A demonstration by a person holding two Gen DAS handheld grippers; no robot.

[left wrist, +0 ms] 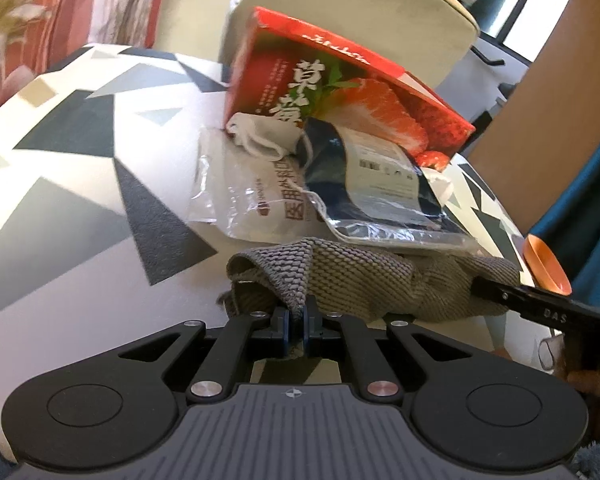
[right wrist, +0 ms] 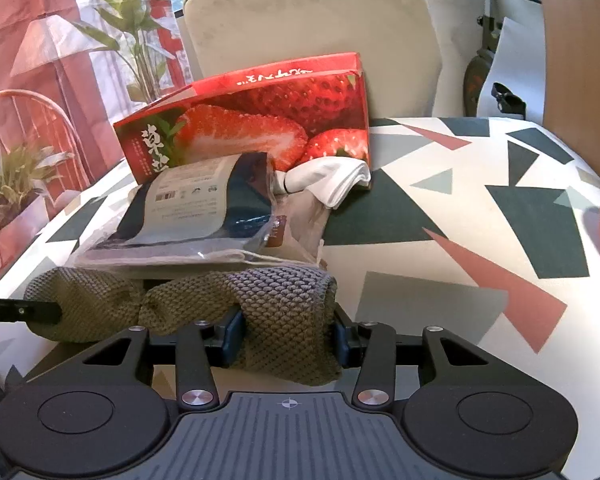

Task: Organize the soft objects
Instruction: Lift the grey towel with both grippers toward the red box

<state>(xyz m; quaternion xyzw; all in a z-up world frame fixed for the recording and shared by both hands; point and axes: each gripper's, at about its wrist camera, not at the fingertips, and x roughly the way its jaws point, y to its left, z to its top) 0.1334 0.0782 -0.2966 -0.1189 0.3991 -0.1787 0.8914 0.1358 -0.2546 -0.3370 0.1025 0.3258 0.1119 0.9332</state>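
Note:
An olive and grey knitted cloth (left wrist: 364, 276) lies along the near edge of the patterned table (left wrist: 80, 160). My left gripper (left wrist: 296, 320) is shut on one corner of it. My right gripper (right wrist: 288, 336) stands wide around the cloth's other end (right wrist: 288, 312), pads at its two sides; its finger also shows in the left wrist view (left wrist: 540, 304). Behind the cloth lie a clear packet with dark fabric (right wrist: 204, 208), a clear packet of masks (left wrist: 260, 196), a small drawstring pouch (left wrist: 260, 132) and a white sock (right wrist: 332, 180).
A red strawberry box (right wrist: 260, 120) stands behind the packets. A beige chair back (right wrist: 312, 28) is behind the table. An orange bowl (left wrist: 546, 264) sits at the table's right edge. Plants (right wrist: 16, 184) stand on the left.

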